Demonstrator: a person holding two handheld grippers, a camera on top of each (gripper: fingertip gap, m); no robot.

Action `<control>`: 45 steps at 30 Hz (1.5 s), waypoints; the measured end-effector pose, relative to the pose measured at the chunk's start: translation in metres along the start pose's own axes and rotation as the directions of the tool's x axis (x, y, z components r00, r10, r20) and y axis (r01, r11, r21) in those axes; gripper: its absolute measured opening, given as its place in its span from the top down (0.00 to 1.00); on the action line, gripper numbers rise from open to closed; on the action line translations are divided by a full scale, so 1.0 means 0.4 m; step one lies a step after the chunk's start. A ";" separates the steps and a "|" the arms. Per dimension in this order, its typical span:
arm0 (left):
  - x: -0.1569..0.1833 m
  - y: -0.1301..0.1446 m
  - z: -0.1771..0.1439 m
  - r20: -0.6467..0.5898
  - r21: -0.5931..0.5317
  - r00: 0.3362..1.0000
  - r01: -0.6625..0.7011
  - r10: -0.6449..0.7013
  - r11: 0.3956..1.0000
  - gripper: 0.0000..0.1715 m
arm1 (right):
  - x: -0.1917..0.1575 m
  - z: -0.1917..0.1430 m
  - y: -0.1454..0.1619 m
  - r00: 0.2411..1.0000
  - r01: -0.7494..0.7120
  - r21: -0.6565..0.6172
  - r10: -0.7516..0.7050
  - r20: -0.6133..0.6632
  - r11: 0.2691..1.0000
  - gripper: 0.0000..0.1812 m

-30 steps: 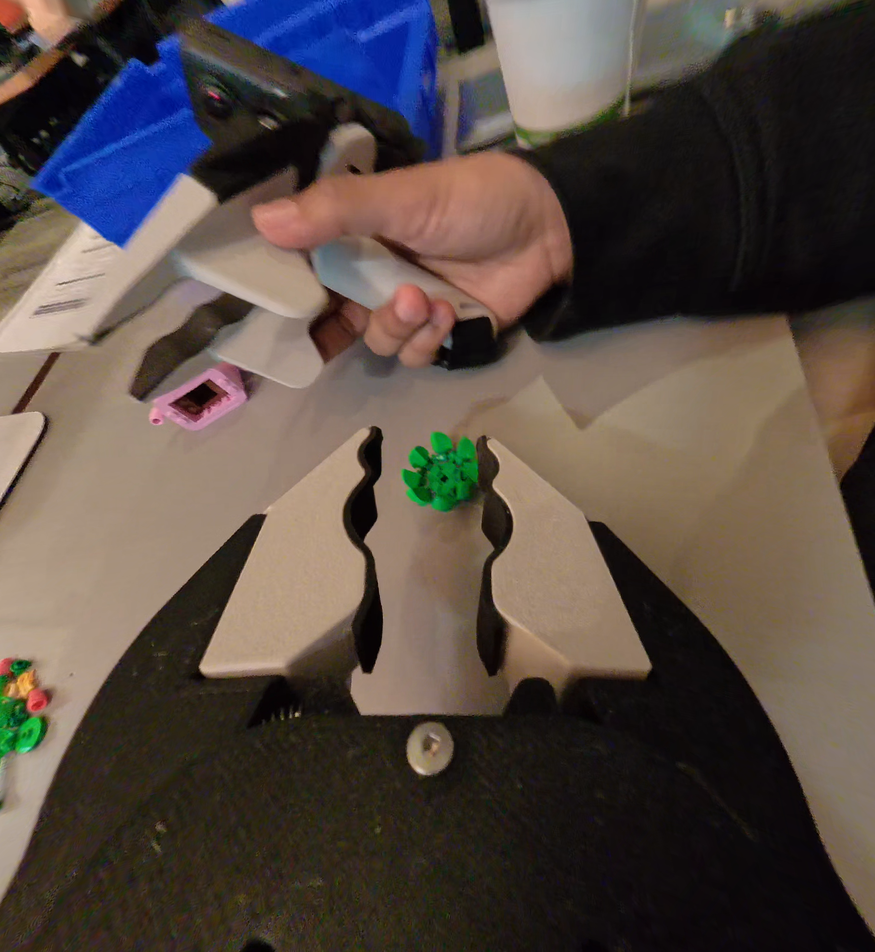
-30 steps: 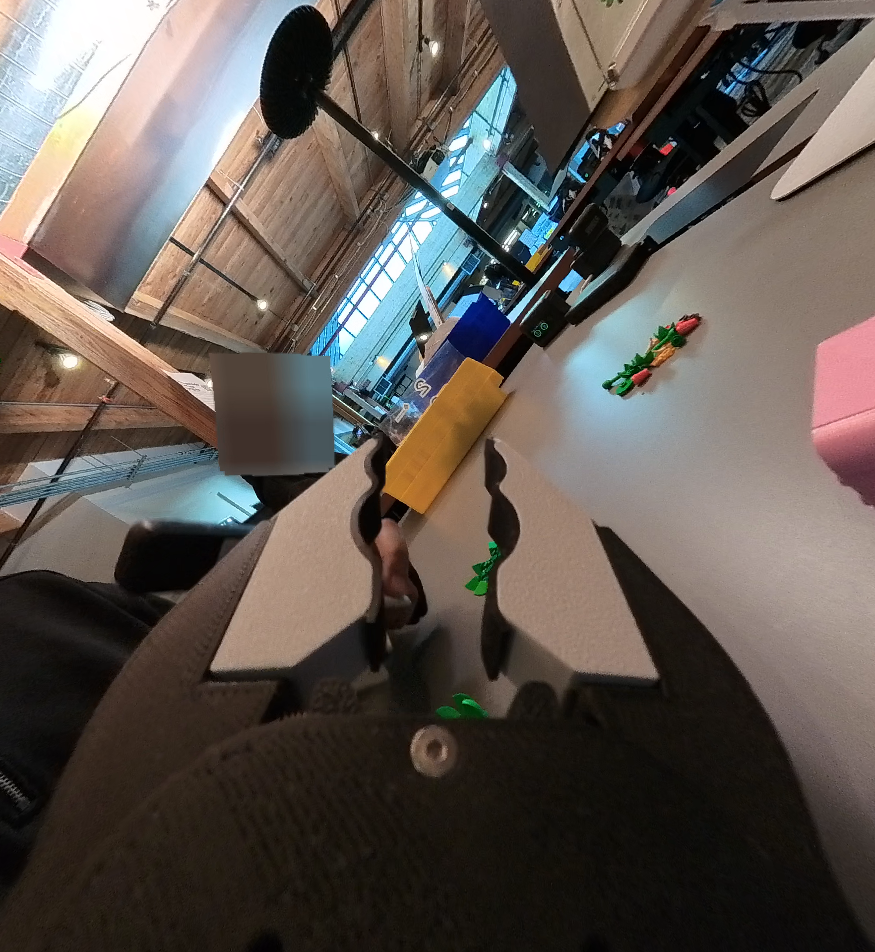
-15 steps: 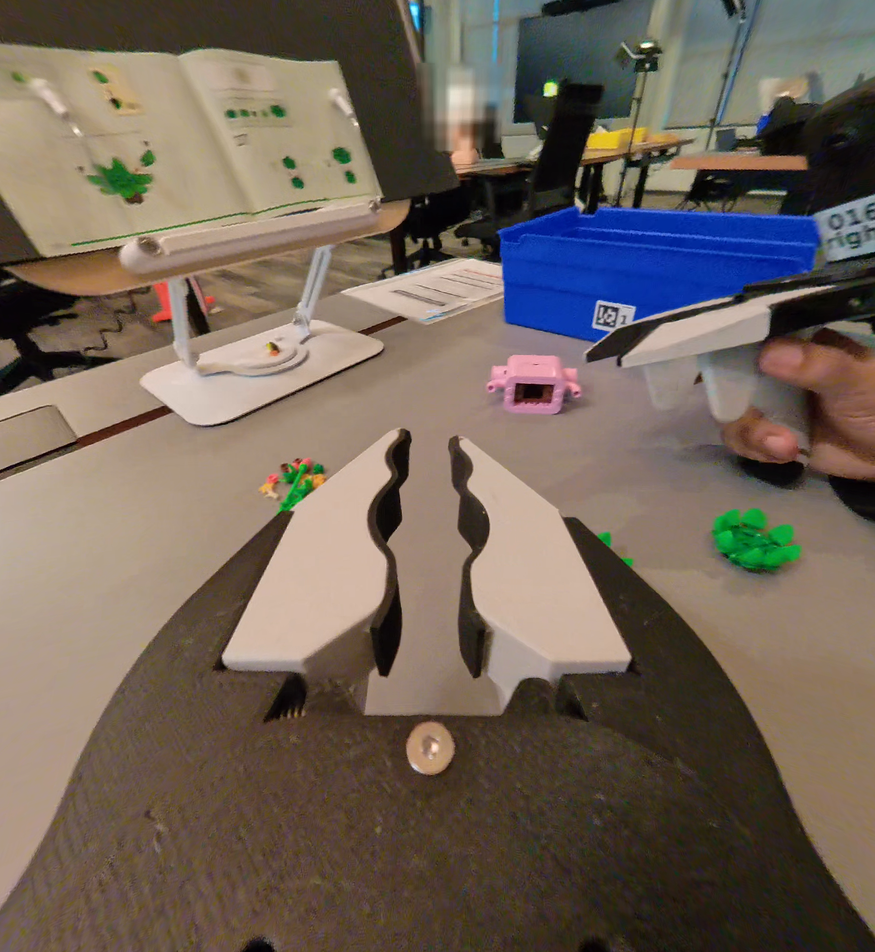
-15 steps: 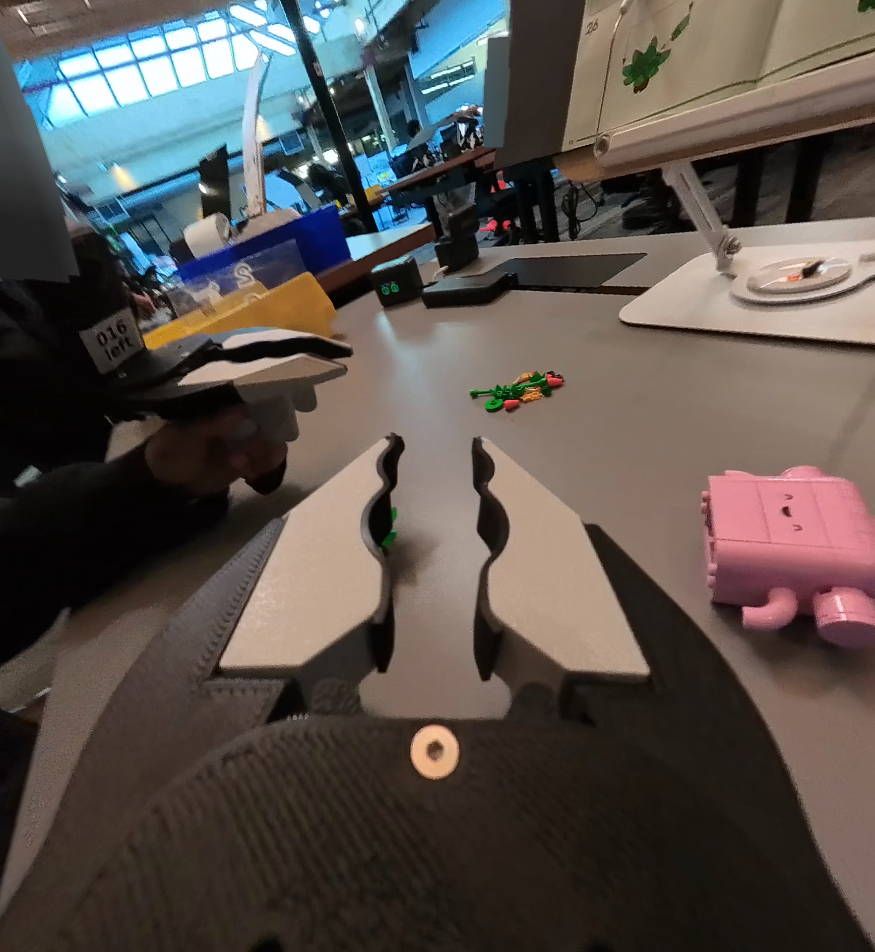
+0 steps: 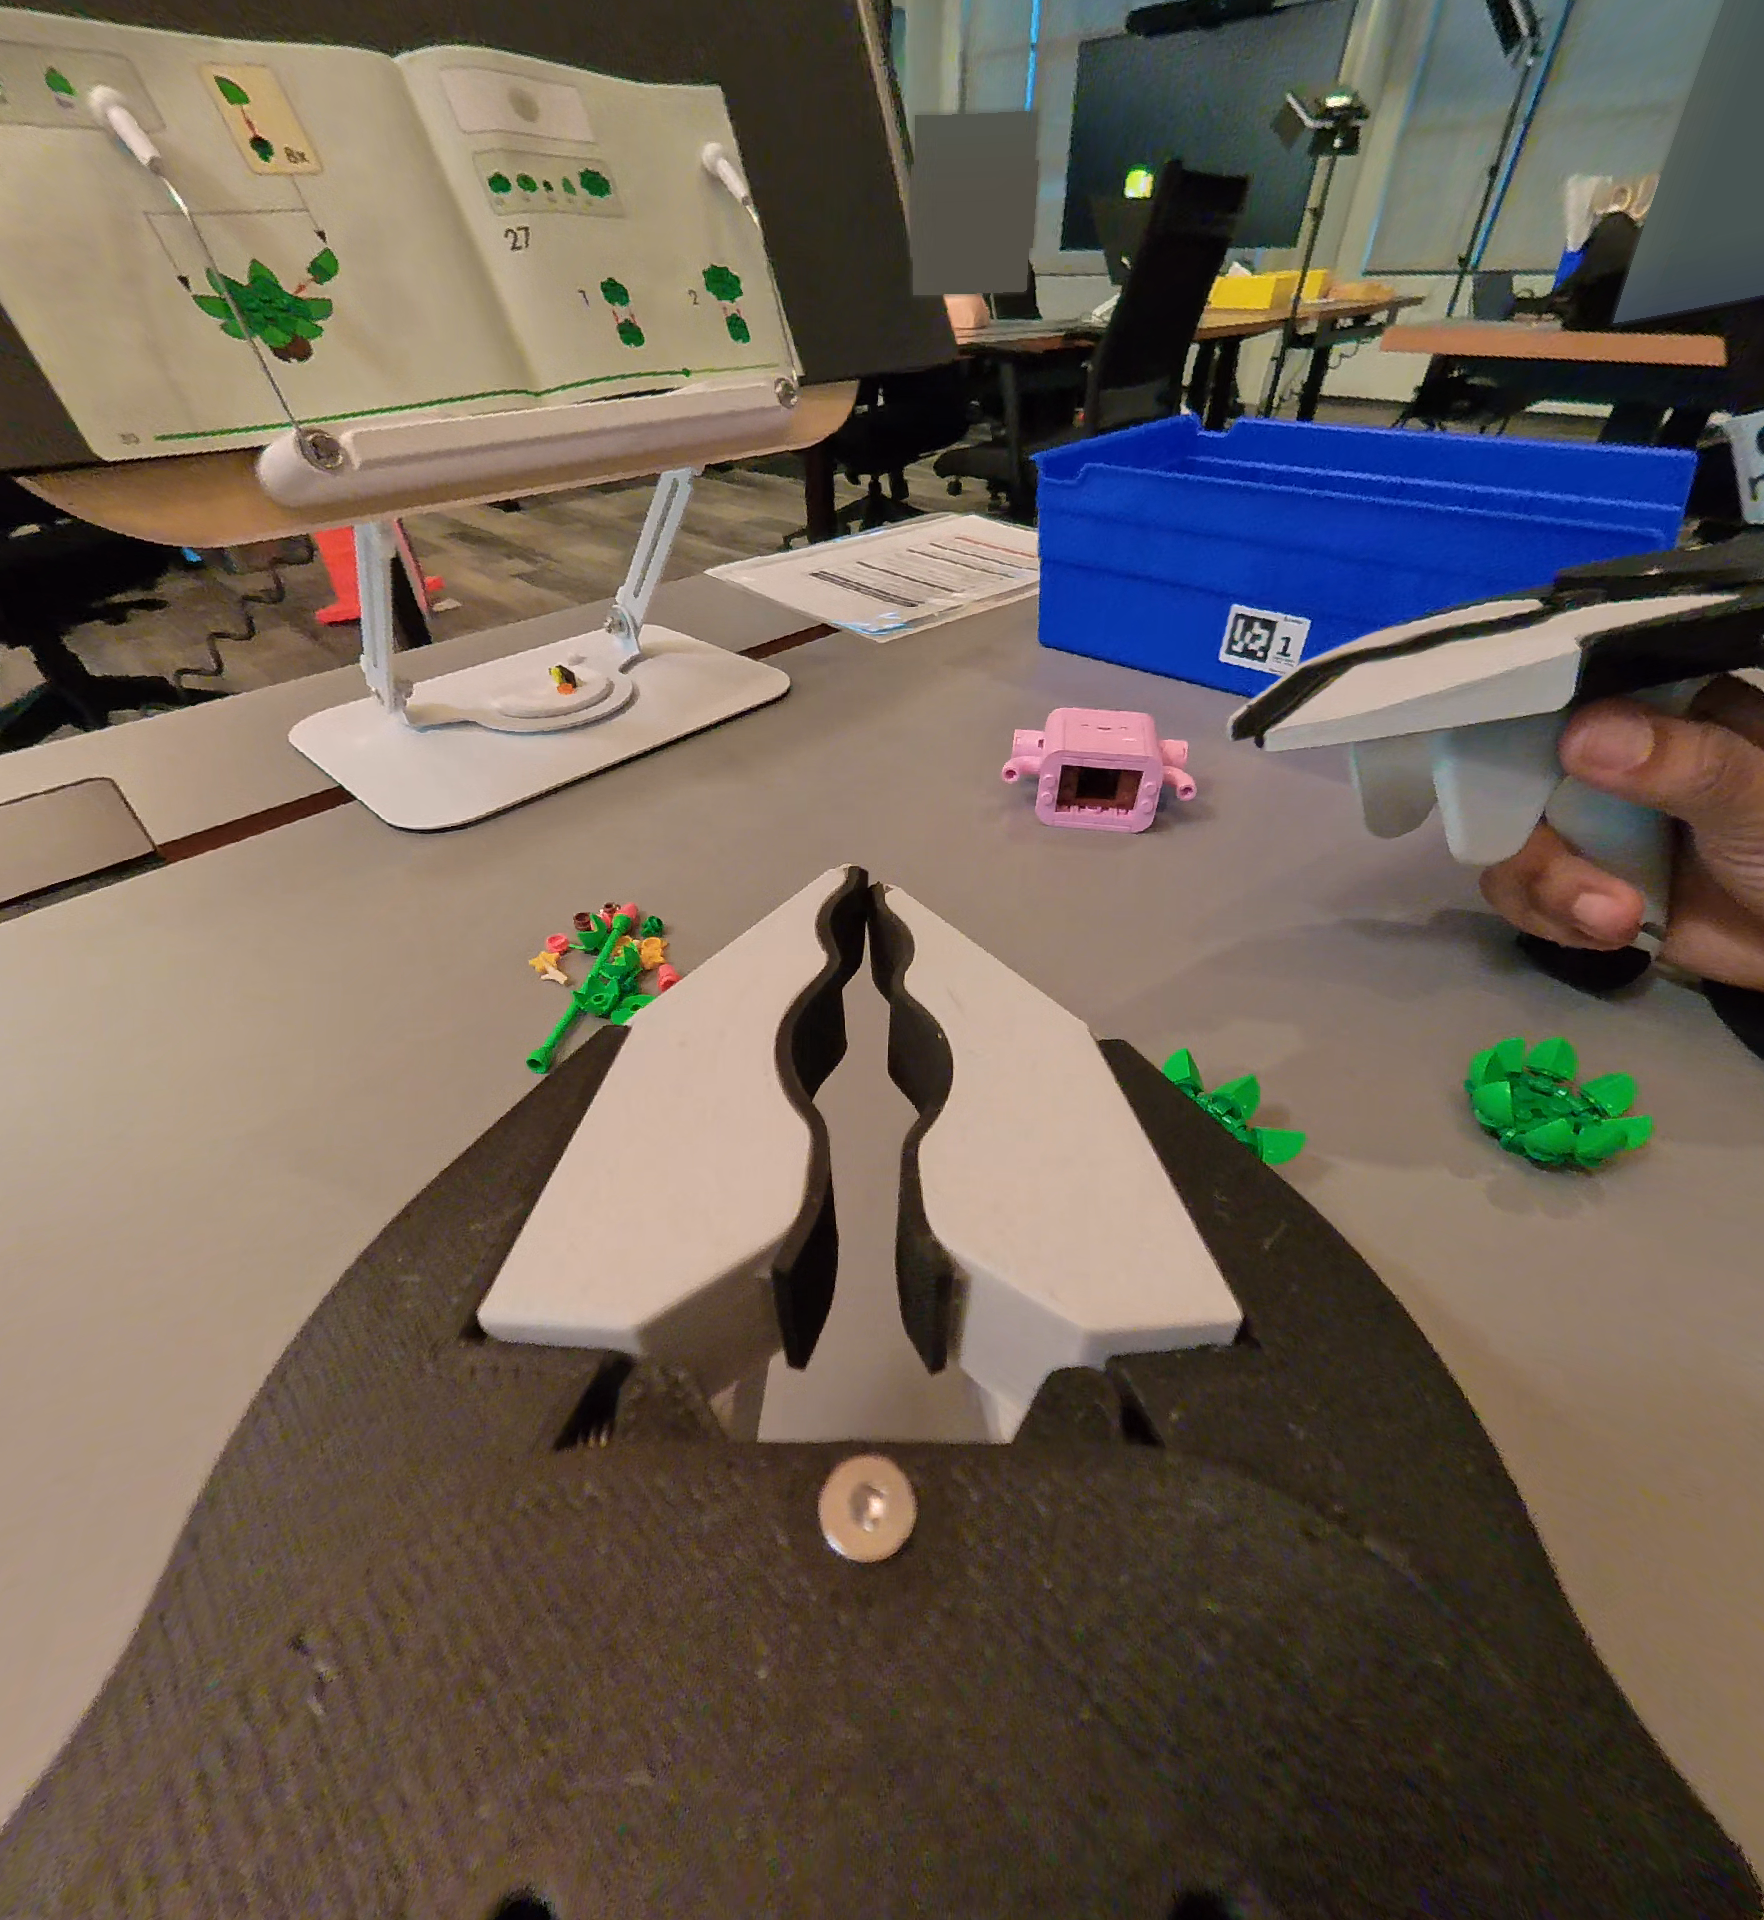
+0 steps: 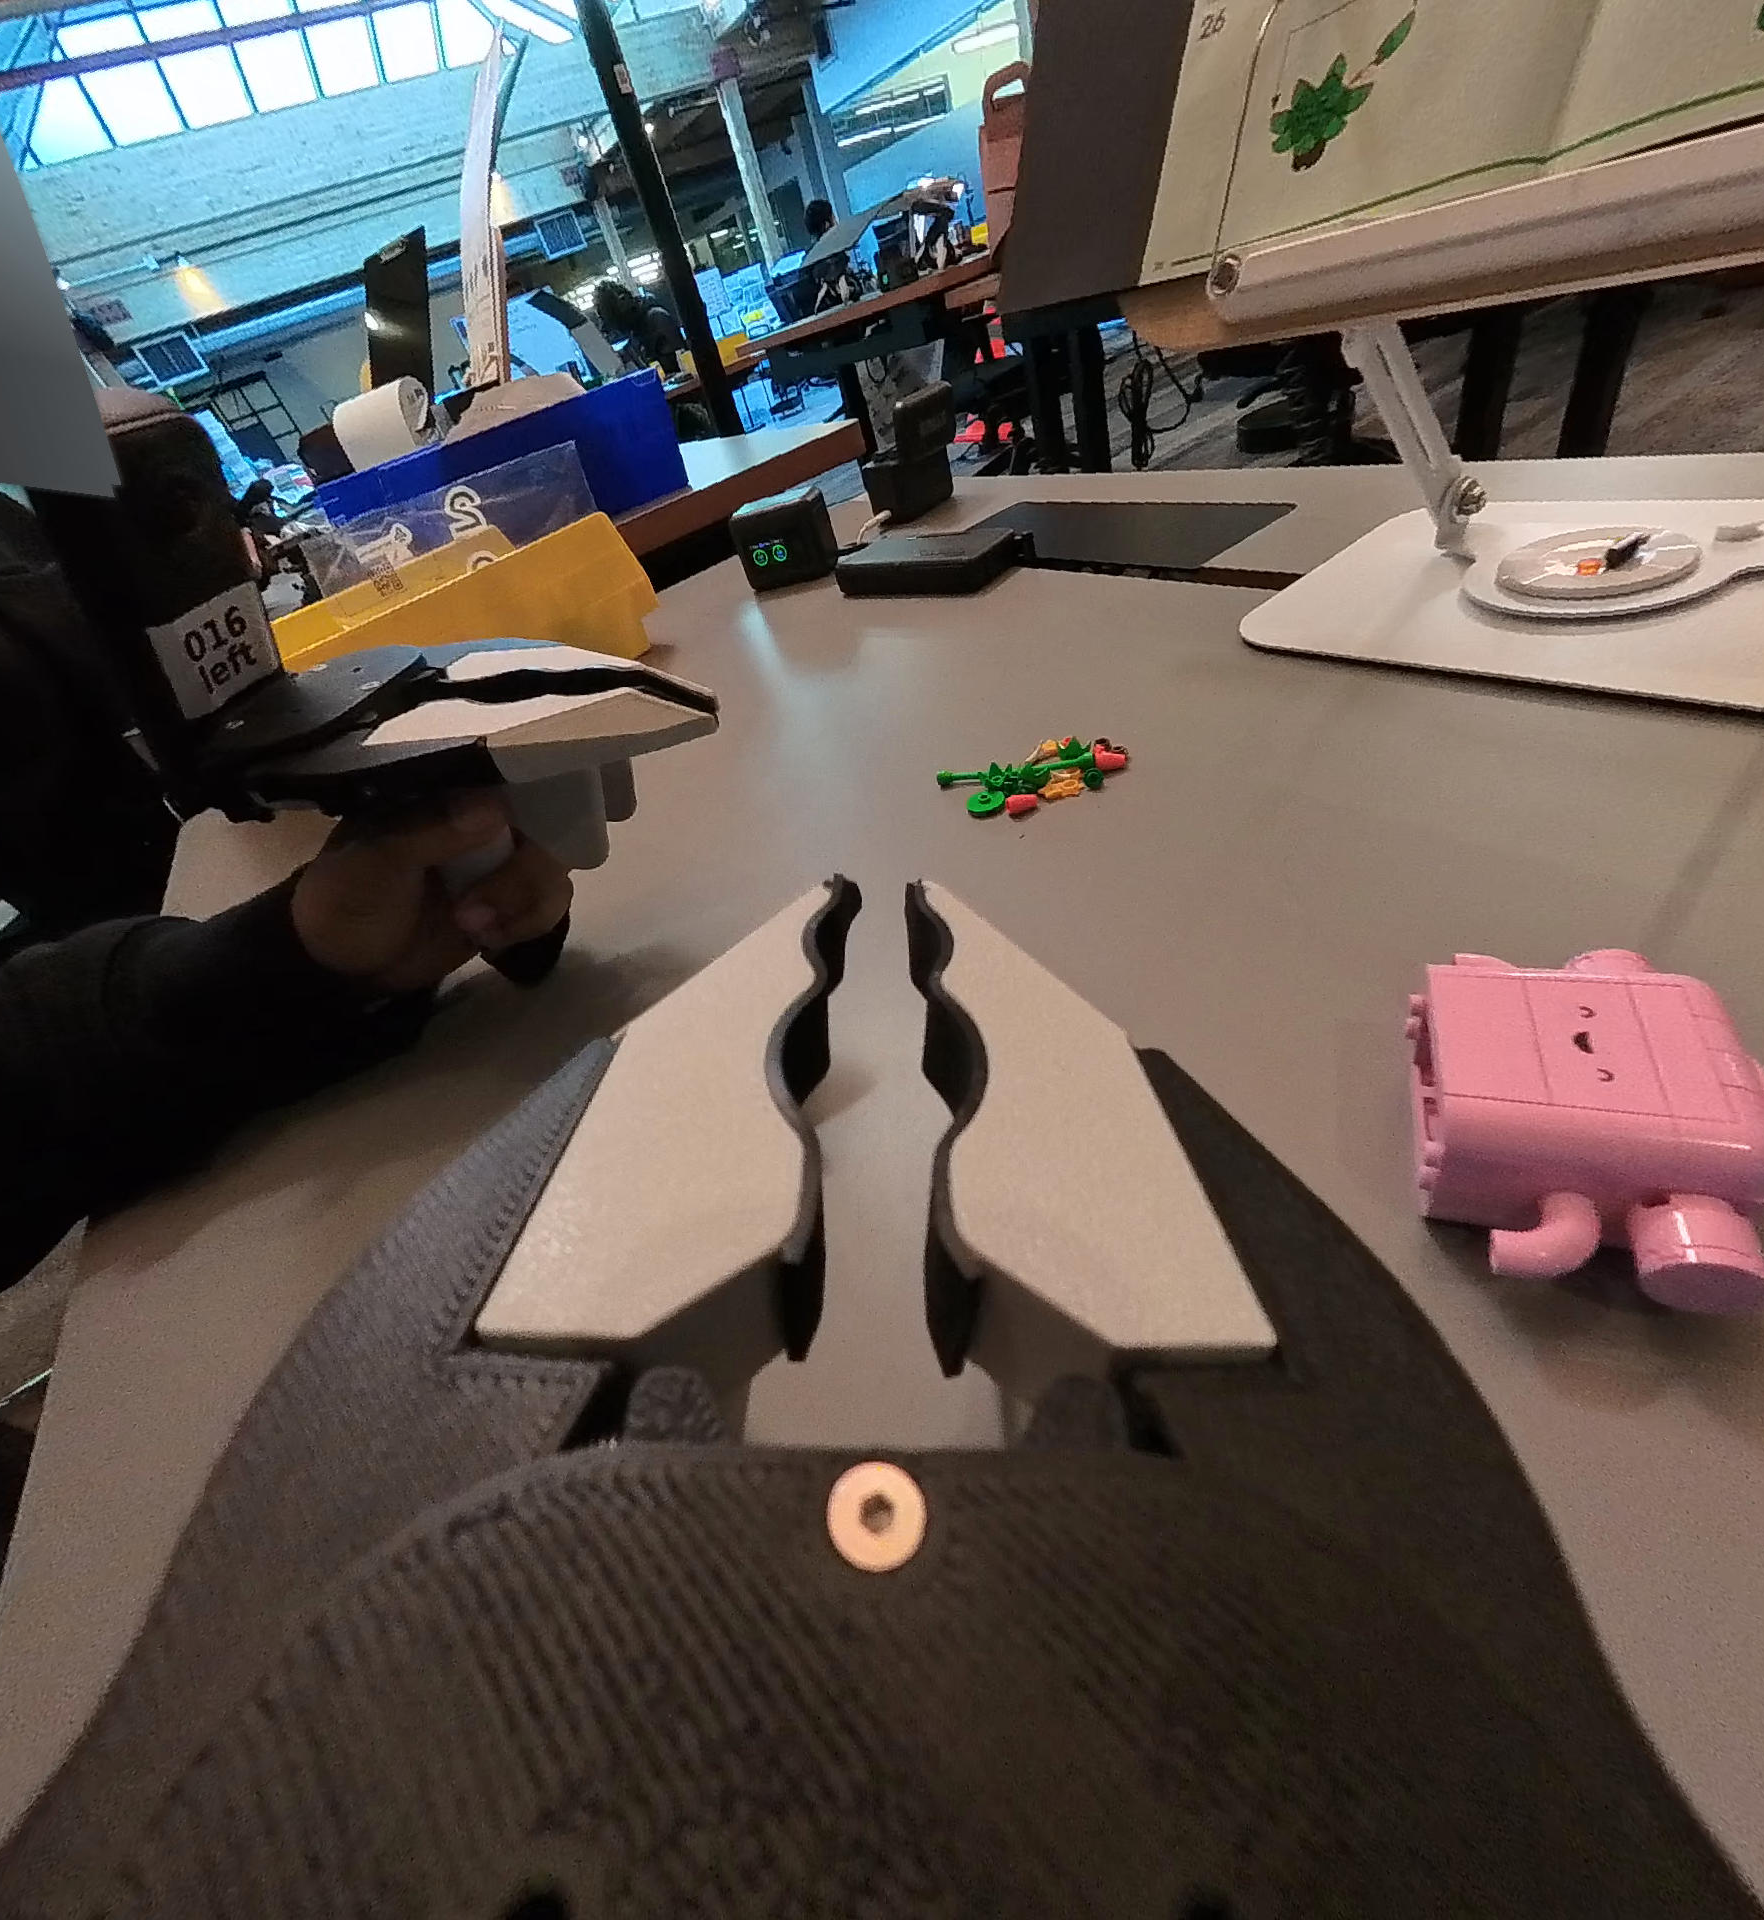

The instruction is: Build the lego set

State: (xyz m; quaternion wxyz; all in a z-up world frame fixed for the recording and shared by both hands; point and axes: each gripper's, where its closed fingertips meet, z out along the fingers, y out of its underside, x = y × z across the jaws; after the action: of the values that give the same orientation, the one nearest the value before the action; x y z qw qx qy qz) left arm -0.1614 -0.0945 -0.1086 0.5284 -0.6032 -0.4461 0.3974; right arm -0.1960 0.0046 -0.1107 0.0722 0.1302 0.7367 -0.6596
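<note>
Lower centre, left wrist view: left gripper (image 5: 867, 899), jaws closed with the tips meeting and nothing between them, held above the grey surface (image 5: 234, 1143).
Lower centre, right wrist view: right gripper (image 6: 873, 899), jaws slightly parted at the tips, a narrow gap between them, gripping nothing.
Right edge, left wrist view: the right gripper again, side-on, carried by a hand (image 5: 1709, 883) whose base rested on the surface.
Left of frame, right wrist view: the left gripper again (image 6: 691, 707), side-on, jaws together, carried by a hand (image 6: 421, 904) in a dark sleeve.
Green leaf cluster A (image 5: 1553, 1117): lay on the surface at right of the left wrist view, just below the hand.
Green leaf cluster B (image 5: 1236, 1107): lay just beside the left gripper's right flank, partly hidden by its black body.
Flower stem piece (image 5: 603, 971): green stalk with small pink, red and yellow parts, flat on the surface left of the left gripper's tips; seen mid-frame beyond the right gripper's tips in the right wrist view (image 6: 1034, 779).
Pink block figure (image 5: 1096, 769): stood on the surface above centre, well apart from the leaf clusters; at right in the right wrist view (image 6: 1584, 1112).
Instruction booklet (image 5: 358, 229): open on a white stand (image 5: 545, 707), upper left.
Blue bin (image 5: 1356, 540): upper right, behind the pink block figure.
</note>
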 end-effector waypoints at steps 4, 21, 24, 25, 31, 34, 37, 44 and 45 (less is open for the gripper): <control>0.003 0.004 0.003 -0.021 -0.014 1.000 0.011 -0.011 1.000 1.00 | -0.004 0.004 0.005 1.000 0.015 -0.016 -0.015 0.000 1.000 0.95; 0.022 0.025 0.020 -0.042 -0.082 0.998 -0.043 0.040 0.996 1.00 | -0.040 0.036 0.052 0.978 0.201 -0.136 -0.207 -0.028 0.970 0.95; 0.017 0.023 0.018 -0.042 -0.076 0.999 -0.020 0.017 0.997 1.00 | -0.039 0.036 0.052 0.979 0.196 -0.135 -0.201 -0.025 0.971 0.95; 0.014 0.022 0.017 -0.043 -0.073 0.999 -0.009 0.006 0.997 1.00 | -0.038 0.034 0.049 0.981 0.186 -0.128 -0.190 -0.024 0.974 0.95; -0.004 0.017 0.011 -0.048 -0.055 0.996 0.076 -0.078 0.996 1.00 | -0.023 0.020 0.026 0.994 0.105 -0.072 -0.106 -0.019 0.992 0.95; -0.008 0.019 0.011 -0.061 -0.060 0.991 0.115 -0.118 0.992 1.00 | -0.017 0.015 0.018 0.997 0.071 -0.051 -0.072 -0.017 0.996 0.94; -0.005 0.021 0.012 -0.076 -0.066 0.988 0.129 -0.134 0.989 1.00 | -0.016 0.015 0.019 0.997 0.073 -0.051 -0.074 -0.022 0.996 0.94; 0.015 0.027 0.017 -0.069 -0.084 0.997 0.041 -0.047 0.996 1.00 | -0.032 0.032 0.045 0.985 0.164 -0.119 -0.169 -0.034 0.979 0.94; 0.020 0.029 0.018 -0.067 -0.089 0.997 0.020 -0.026 0.996 1.00 | -0.033 0.033 0.047 0.983 0.172 -0.125 -0.178 -0.035 0.977 0.94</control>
State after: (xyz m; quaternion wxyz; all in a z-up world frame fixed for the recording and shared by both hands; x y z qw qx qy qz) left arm -0.1644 -0.0855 -0.1209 0.5209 -0.6339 -0.4518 0.3503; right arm -0.1789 -0.0079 -0.1266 0.0044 0.0754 0.7857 -0.6140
